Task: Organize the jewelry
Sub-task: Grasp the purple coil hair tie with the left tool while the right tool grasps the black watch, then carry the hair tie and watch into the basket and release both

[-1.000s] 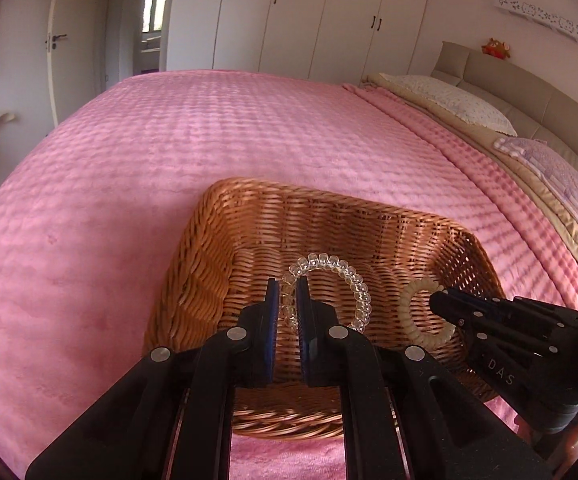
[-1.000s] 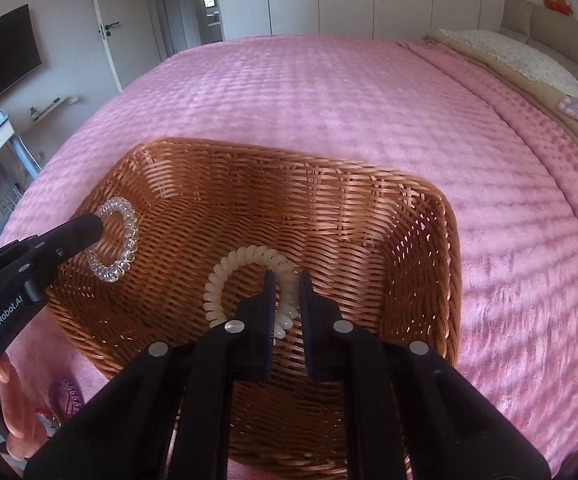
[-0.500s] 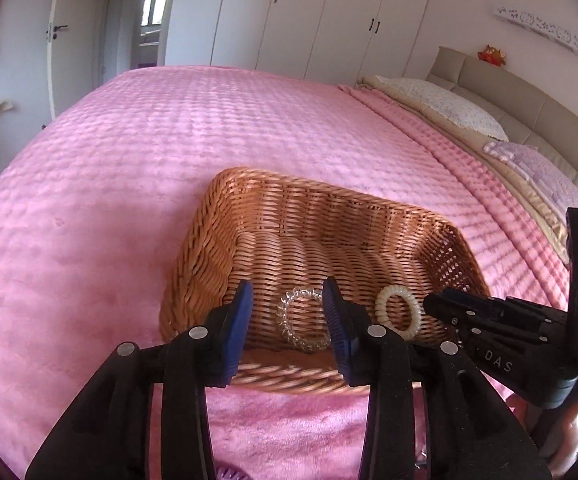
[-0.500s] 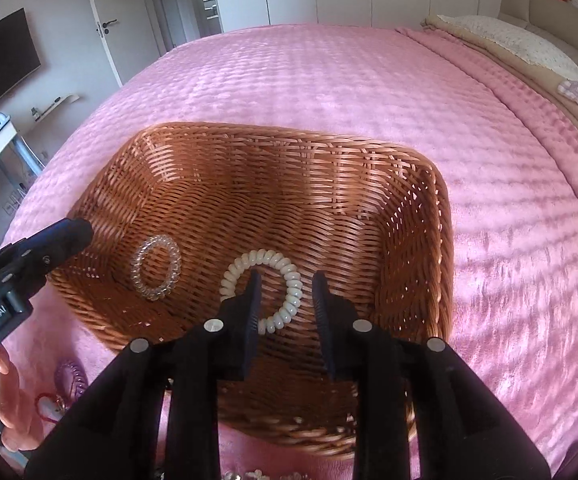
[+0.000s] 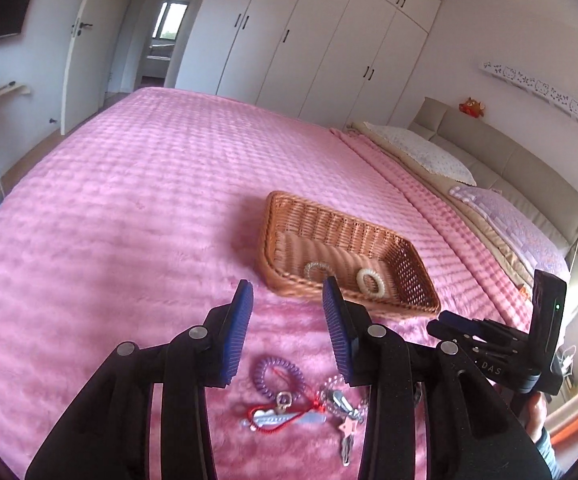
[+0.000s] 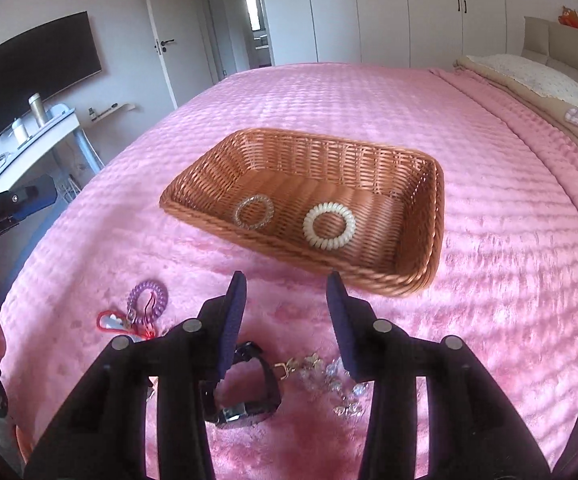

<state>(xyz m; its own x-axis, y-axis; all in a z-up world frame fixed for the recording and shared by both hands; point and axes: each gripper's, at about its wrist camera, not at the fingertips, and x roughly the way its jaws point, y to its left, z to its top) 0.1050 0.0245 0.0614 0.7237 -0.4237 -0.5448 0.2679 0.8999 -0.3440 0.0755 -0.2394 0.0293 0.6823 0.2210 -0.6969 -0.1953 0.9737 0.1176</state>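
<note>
A wicker basket (image 6: 423,276) (image 5: 405,304) sits on the pink bedspread. Inside lie a clear coil ring (image 6: 253,212) (image 5: 316,270) and a cream coil ring (image 6: 329,225) (image 5: 371,281). My left gripper (image 5: 287,297) is open and empty, held back from the basket above a purple coil ring (image 5: 278,374), a red cord charm (image 5: 285,416) and hair clips (image 5: 345,424). My right gripper (image 6: 287,286) is open and empty, in front of the basket, above a black watch (image 6: 249,396) and a crystal bracelet (image 6: 333,380). The purple coil ring (image 6: 147,300) lies to its left.
The pink bedspread (image 5: 129,208) spreads wide around the basket. Pillows (image 5: 421,152) and a headboard lie at the right. A desk (image 6: 29,136) and a wall TV (image 6: 37,68) stand left of the bed. White wardrobes (image 5: 309,40) stand behind.
Both grippers opened, dropped the clear and cream coil rings into the basket, then pulled back toward the jewelry pile on the bedspread.
</note>
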